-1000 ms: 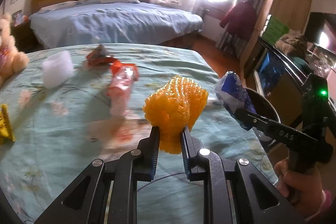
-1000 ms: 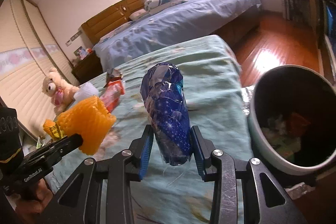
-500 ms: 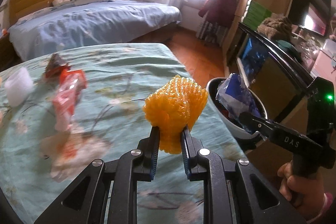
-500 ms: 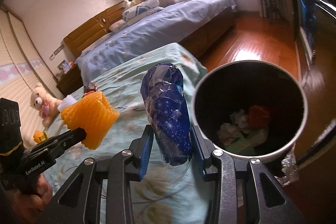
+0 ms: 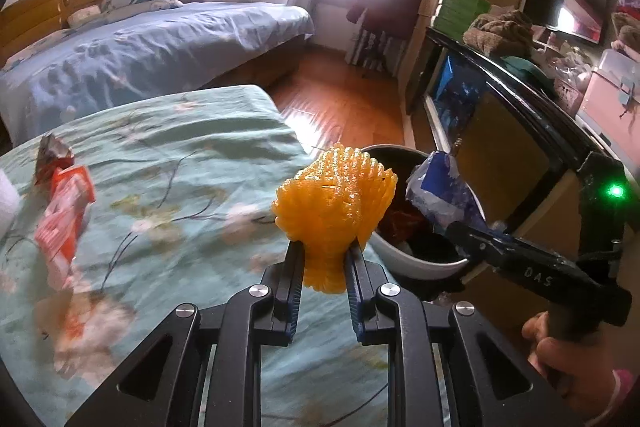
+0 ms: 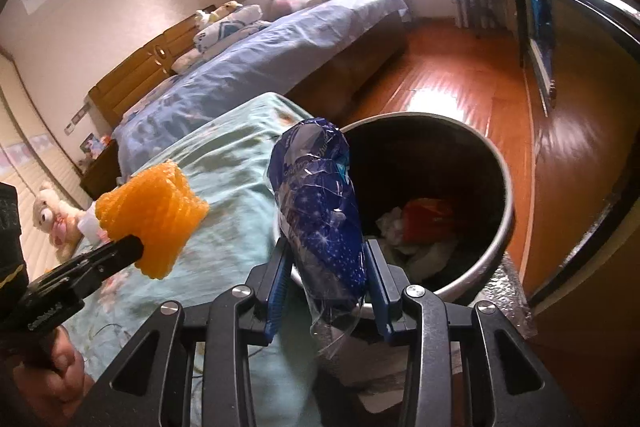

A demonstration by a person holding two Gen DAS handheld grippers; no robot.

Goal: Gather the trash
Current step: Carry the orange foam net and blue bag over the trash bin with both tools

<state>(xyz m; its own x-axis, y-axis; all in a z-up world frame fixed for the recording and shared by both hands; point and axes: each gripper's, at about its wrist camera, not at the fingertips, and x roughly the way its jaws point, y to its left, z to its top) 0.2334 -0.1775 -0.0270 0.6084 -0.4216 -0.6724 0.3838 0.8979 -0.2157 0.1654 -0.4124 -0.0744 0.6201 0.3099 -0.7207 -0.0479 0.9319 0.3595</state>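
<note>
My left gripper (image 5: 323, 254) is shut on an orange foam fruit net (image 5: 335, 203), held above the bed's right edge just left of the round bin (image 5: 412, 263). My right gripper (image 6: 325, 254) is shut on a crumpled blue starry wrapper (image 6: 320, 203) at the bin's (image 6: 502, 227) near left rim. The bin holds white and red scraps. From the right wrist view the orange net (image 6: 154, 215) hangs to the left over the teal sheet. From the left wrist view the blue wrapper (image 5: 440, 193) sits over the bin's mouth.
Red-and-white wrappers (image 5: 62, 215) and a torn foil packet (image 5: 50, 151) lie on the teal bedspread (image 5: 180, 163) at left. A second bed with a blue cover (image 5: 140, 47) stands behind. A dark cabinet (image 5: 500, 99) and wooden floor (image 6: 460, 75) flank the bin. A teddy bear (image 6: 52, 219) sits far left.
Both grippers have carried their loads rightward off the bed toward the bin. The bin now sits directly under the blue wrapper, and the orange net has neared the bed's edge.
</note>
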